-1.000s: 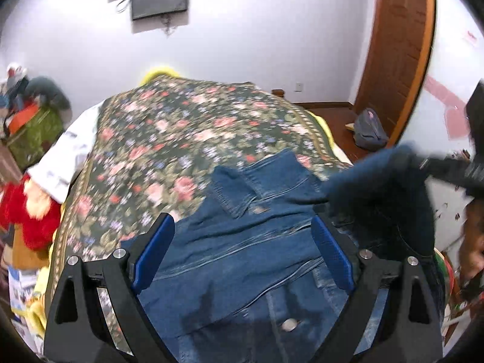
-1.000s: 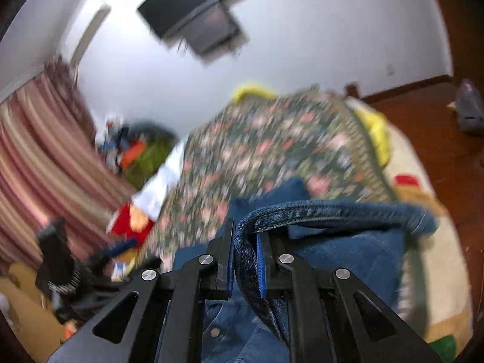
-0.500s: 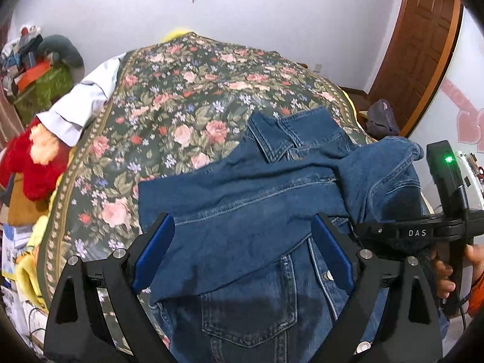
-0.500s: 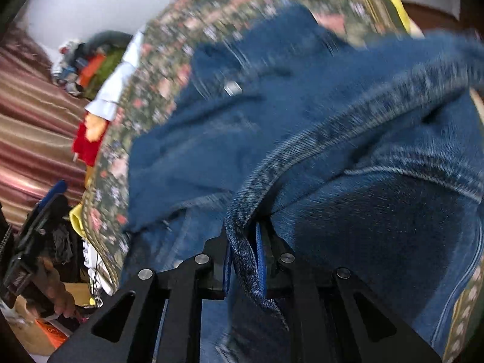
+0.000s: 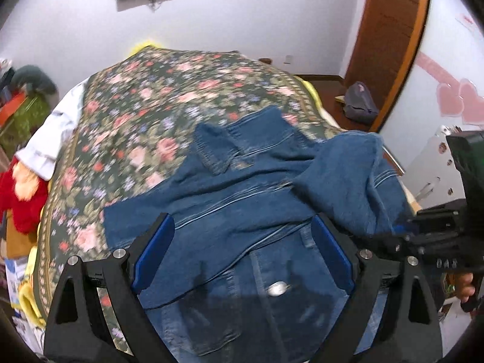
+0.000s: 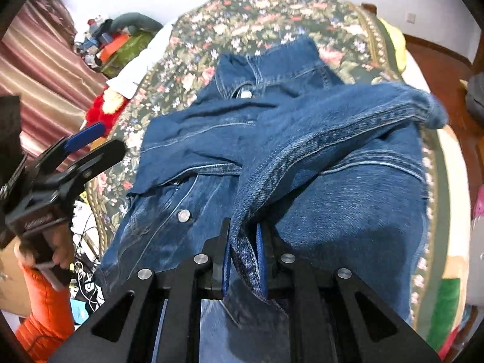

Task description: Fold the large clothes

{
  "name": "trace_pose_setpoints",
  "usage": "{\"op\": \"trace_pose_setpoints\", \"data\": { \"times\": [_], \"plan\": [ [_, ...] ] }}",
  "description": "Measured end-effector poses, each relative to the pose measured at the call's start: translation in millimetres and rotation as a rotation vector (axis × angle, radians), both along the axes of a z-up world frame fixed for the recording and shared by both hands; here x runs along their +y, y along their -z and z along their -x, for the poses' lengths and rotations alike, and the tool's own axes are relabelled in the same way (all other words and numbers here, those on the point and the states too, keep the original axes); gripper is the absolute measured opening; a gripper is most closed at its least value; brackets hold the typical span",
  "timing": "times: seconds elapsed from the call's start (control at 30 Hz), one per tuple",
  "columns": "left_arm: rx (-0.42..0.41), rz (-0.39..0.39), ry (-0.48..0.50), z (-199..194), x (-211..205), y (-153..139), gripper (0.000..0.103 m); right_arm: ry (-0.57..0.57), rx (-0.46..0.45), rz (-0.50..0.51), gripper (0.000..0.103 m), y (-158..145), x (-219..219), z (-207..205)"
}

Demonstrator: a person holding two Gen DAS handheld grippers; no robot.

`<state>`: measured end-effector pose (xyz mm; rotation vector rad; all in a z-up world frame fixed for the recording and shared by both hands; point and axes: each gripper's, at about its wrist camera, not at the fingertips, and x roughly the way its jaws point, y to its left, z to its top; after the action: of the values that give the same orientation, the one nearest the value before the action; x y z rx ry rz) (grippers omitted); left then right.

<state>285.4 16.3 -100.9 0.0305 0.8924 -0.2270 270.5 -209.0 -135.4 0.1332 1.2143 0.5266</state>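
Observation:
A blue denim jacket lies on the floral bedspread, collar toward the far end. One sleeve is folded across its chest. My left gripper hovers open over the jacket's front with nothing between its blue pads. In the right wrist view my right gripper is shut on the thick seamed edge of the other sleeve, which drapes from the jaws over the jacket. The left gripper shows at the left there, held by a hand. The right gripper shows at the right edge of the left wrist view.
A red plush toy and piled belongings sit left of the bed. A grey bag lies on the wooden floor by the brown door. An orange sleeve and cables are at the bed's near left.
The right gripper has come down toward the bed, carrying the sleeve over the jacket. The left gripper rose and tilted back down over the jacket front, still open.

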Motion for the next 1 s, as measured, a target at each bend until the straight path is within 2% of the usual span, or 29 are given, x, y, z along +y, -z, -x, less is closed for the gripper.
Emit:
{"op": "trace_pose_setpoints", "data": {
  "times": [0.17, 0.3, 0.47, 0.6, 0.7, 0.77, 0.8, 0.87, 0.93, 1.0],
  "plan": [
    [0.005, 0.01, 0.098, -18, -48, -13, 0.092, 0.054, -0.057, -0.043, 0.011, -14, -39, 15],
    [0.041, 0.022, 0.195, -37, -95, -14, 0.092, 0.081, -0.082, -0.052, 0.011, -18, -63, 24],
    [0.08, -0.061, 0.297, -56, -158, 2, 0.092, 0.112, -0.116, -0.075, 0.011, -23, -90, 37],
    [0.114, -0.079, 0.353, -69, -193, 19, 0.088, 0.155, -0.096, -0.106, 0.011, -17, -112, 39],
    [0.178, -0.099, 0.343, -86, -205, 40, 0.064, 0.178, -0.067, -0.118, 0.011, -6, -121, 39],
    [0.229, -0.068, 0.339, -95, -206, 54, 0.048, 0.193, -0.052, -0.108, 0.011, 0, -125, 39],
    [0.246, -0.051, 0.33, -97, -204, 60, 0.044, 0.199, -0.051, -0.098, 0.011, 2, -126, 39],
    [0.253, -0.029, 0.315, -100, -199, 66, 0.023, 0.206, -0.051, -0.092, 0.011, 4, -130, 41],
    [0.233, -0.013, 0.301, -95, -191, 62, 0.015, 0.21, -0.044, -0.113, 0.011, 5, -134, 40],
    [0.176, -0.023, 0.297, -88, -183, 47, 0.013, 0.215, -0.045, -0.126, 0.011, 2, -136, 38]
  ]
}}
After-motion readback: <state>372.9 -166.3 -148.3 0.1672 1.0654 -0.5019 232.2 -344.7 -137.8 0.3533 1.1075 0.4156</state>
